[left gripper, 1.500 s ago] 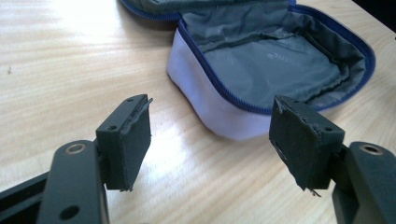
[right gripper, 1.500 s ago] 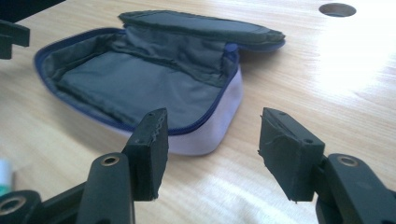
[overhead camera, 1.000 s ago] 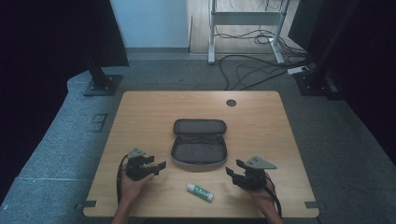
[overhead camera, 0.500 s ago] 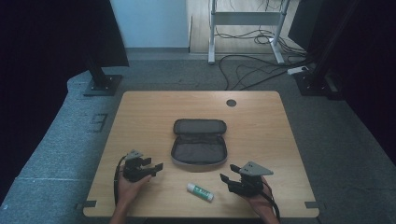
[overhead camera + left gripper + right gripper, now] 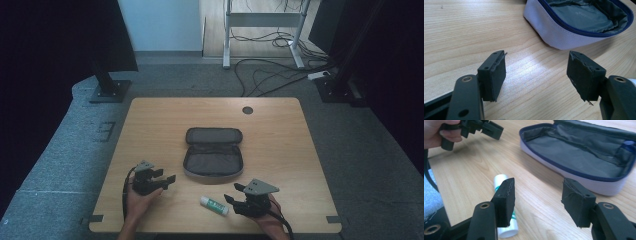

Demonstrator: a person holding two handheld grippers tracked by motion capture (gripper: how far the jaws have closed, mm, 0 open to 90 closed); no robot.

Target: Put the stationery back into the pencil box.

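The white glue stick lies flat near the worktop's front edge, a little right of the middle. The open pencil case rests mid-worktop, just behind the stick and apart from it. The right hand-held gripper sits just right of the stick, its jaws about half apart with nothing between them; in the right gripper view the stick lies beside and partly behind the left jaw. The left hand-held gripper is near the front-left, beside the case, jaws apart and empty.
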